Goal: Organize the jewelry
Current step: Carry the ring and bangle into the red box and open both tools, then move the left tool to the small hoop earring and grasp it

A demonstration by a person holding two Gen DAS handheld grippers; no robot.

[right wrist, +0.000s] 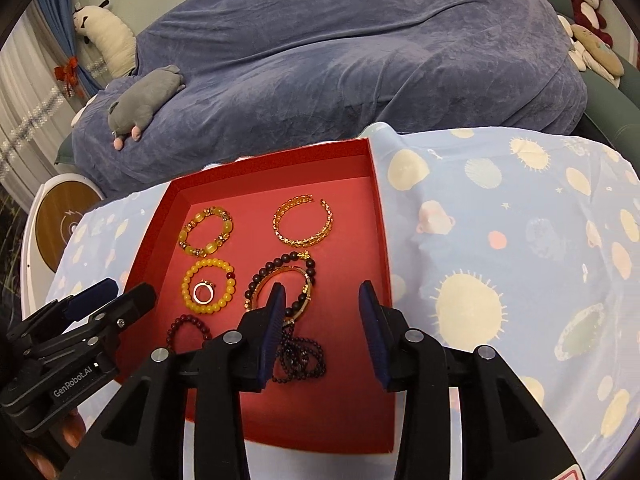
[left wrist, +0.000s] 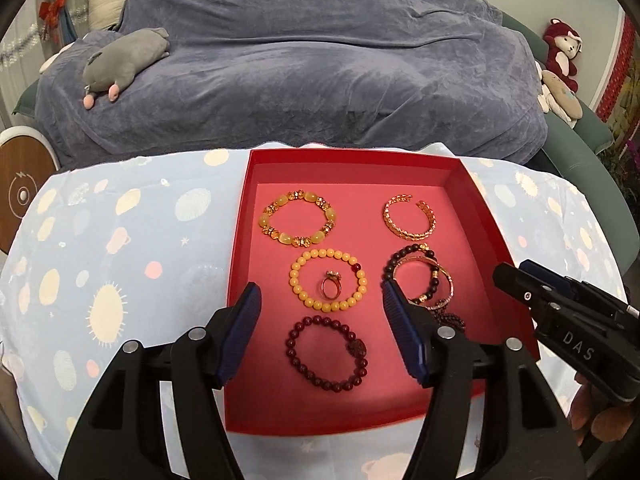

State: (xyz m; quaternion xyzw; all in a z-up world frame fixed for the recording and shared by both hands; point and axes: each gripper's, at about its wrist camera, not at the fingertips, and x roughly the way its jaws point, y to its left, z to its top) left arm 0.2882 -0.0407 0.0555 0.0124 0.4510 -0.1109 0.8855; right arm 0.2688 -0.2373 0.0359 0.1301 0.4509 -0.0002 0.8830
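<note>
A red tray (left wrist: 240,240) (right wrist: 382,240) holds the jewelry. At the back lie a yellow-and-gold bead bracelet (left wrist: 298,219) (right wrist: 206,232) and a gold open bangle (left wrist: 410,217) (right wrist: 304,222). In the middle a yellow bead bracelet (left wrist: 328,279) (right wrist: 208,286) rings a gold ring (left wrist: 331,286) (right wrist: 203,293). A dark bead bracelet, gold bangle and dark bead chain lie tangled (left wrist: 424,280) (right wrist: 298,280). A dark red bead bracelet (left wrist: 326,354) (right wrist: 188,330) lies in front. My left gripper (left wrist: 320,320) is open above the tray's front. My right gripper (right wrist: 322,312) is open over the tray's right side.
The tray sits on a light blue patterned cloth (left wrist: 120,260) (right wrist: 500,240). Behind it is a sofa under a blue-grey blanket (left wrist: 320,60) with a grey plush toy (left wrist: 124,60) (right wrist: 144,96). A round wooden-topped stool (left wrist: 20,192) stands at the left.
</note>
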